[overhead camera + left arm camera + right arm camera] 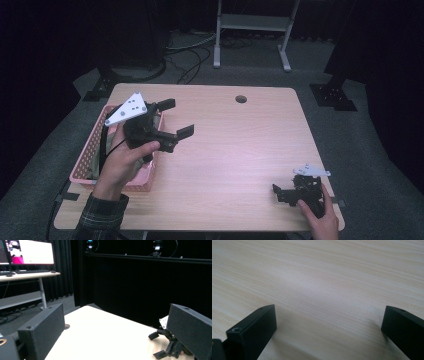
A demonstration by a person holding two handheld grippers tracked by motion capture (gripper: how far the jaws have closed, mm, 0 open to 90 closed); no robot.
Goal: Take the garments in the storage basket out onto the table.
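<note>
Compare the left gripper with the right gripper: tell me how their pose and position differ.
The left gripper is raised beside the pink basket at the table's left; the right gripper sits low near the table's front right corner. The left one points across the table, the right one down at the wood. Both have jaws spread open, holding nothing.

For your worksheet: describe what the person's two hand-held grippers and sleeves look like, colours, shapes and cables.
Both the left gripper and the right gripper are black, each with two blocky rectangular jaws and a pale grey three-cornered plate on top. A black cable trails from the left one. The left forearm wears a dark plaid sleeve.
</note>
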